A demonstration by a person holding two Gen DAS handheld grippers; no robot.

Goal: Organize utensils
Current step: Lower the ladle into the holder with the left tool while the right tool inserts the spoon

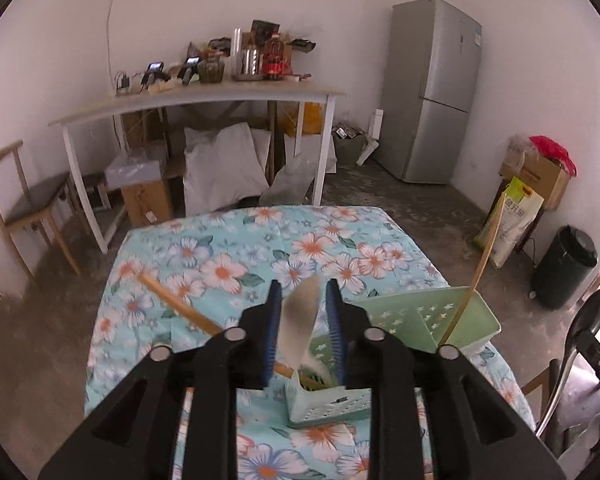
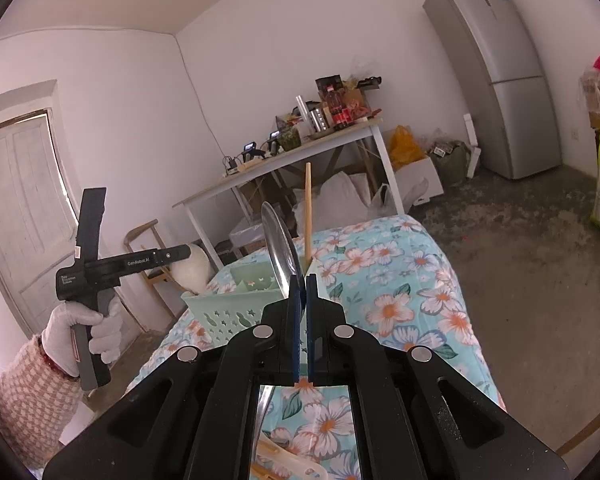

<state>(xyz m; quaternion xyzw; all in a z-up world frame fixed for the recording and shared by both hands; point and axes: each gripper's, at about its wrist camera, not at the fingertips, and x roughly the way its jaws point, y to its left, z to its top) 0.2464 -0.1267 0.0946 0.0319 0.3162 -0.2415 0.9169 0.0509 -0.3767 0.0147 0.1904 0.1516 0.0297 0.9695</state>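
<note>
Floral cloth in pale blue, with white and orange blossoms, covers the worktop where the utensils are being sorted. A mint-green plastic organiser basket with star-shaped cut-outs sits on it, and a thin wooden chopstick leans upright out of its far compartment. A smaller mint caddy with a perforated wall stands just in front of the left tool.

That left tool has its blue pads spread apart; between them hangs a white ceramic soup spoon, its lower end down in the small caddy, and the pads do not appear to press on it. A wooden handle lies flat on the cloth, running under the left tool. From the right-hand camera, a white-gloved hand with a knitted sleeve grips the left tool's handle.

The right tool is pressed together, pinching the stem of a metal spoon whose shiny bowl stands upright above the fingertips, over the near edge of the green basket.

A grey fridge stands against the back wall.
</note>
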